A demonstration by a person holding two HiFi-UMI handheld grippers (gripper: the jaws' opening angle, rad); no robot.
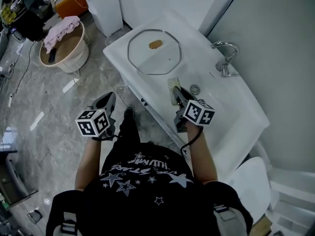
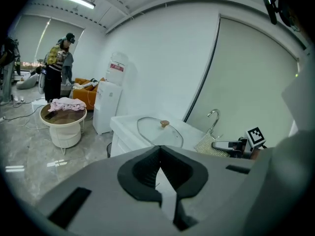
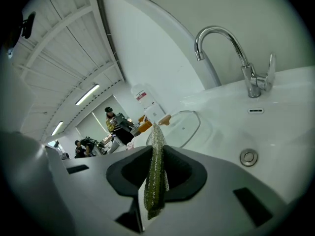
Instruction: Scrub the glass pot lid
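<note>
A chrome faucet stands at the upper right of the white surface, its spout curving over the basin, with a round drain to its lower left. On the marble floor at the upper left sits a round pale basket with a pink cloth draped over its rim. A white water dispenser stands near it, at the top edge.

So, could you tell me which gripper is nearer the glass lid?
Right: the right gripper, holding the scouring pad, is just beside the lid; the left gripper hangs off the counter.
</note>
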